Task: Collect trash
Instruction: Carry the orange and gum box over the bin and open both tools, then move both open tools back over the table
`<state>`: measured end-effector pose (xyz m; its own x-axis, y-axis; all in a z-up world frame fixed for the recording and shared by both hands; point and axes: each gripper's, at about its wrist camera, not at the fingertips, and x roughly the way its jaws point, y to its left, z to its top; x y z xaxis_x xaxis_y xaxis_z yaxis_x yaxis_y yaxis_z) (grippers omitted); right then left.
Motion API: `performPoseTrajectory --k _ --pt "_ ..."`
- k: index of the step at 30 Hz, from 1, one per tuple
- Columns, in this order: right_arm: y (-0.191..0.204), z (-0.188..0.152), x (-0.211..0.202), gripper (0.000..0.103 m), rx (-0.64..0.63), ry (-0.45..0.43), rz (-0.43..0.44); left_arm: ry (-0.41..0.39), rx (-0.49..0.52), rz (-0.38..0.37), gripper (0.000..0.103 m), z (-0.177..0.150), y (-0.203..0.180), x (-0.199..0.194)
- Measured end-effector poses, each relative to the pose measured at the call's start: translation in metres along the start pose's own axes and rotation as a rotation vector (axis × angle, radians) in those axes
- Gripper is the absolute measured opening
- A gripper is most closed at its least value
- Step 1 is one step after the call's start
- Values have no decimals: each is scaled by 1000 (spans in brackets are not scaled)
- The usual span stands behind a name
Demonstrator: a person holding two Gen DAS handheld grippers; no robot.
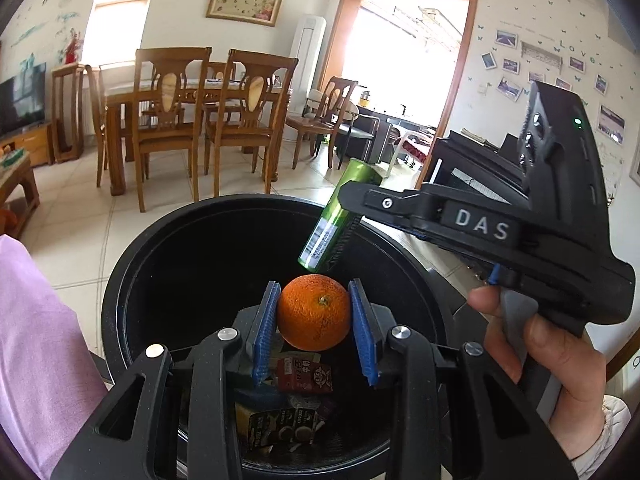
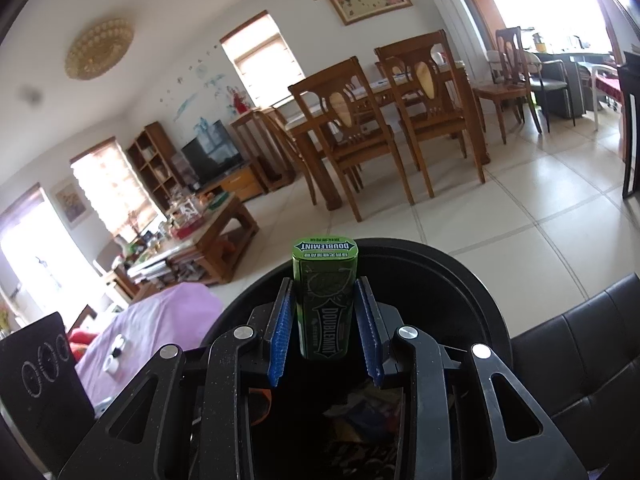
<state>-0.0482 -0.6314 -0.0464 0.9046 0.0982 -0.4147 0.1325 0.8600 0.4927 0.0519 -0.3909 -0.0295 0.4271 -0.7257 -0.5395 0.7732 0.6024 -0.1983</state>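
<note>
Above the black trash bin (image 1: 120, 292), the left gripper (image 1: 314, 312) clamped an orange (image 1: 313, 312) between its blue pads. Just beyond it, the right gripper (image 2: 325, 320) gripped a green Doublemint tin (image 2: 325, 300) over the same bin, with discarded packaging (image 1: 304, 376) lying below both.

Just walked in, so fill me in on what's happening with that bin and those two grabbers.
A person is collecting trash with a handheld gripper in each hand. The left gripper holds a round orange fruit between its blue-padded fingers, over the open round black bin. The right gripper grips a green Doublemint gum tin above the same bin. Neither item has been dropped yet. Inside the bin already lie a small red drink carton and a pack of coin batteries.
</note>
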Motion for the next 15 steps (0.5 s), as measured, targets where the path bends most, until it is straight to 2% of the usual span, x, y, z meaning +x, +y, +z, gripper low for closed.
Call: performPoseTrajectory --k 3,4,5,7,8,9,12,15 --pt "1 -1 6 32 15 25 19 -10 8 21 38 -1 -3 -1" --pt "-2 -3 5 35 22 23 27 -15 14 32 38 -2 -6 -1" --pt "-2 -3 5 44 27 22 30 -18 18 37 38 -3 -7 -1" --pt "-1 -3 5 52 37 24 40 -24 27 43 49 -4 -12 -2" --pt "0 -3 6 53 39 24 44 -31 32 54 62 -4 -13 -3" --pt "1 -3 6 54 37 25 46 -43 39 65 72 -5 -14 -5" --pt "5 -5 3 61 37 21 54 -77 65 63 82 -5 -18 -10" --pt "8 -5 -3 74 46 14 58 -85 75 79 88 -5 -20 -10"
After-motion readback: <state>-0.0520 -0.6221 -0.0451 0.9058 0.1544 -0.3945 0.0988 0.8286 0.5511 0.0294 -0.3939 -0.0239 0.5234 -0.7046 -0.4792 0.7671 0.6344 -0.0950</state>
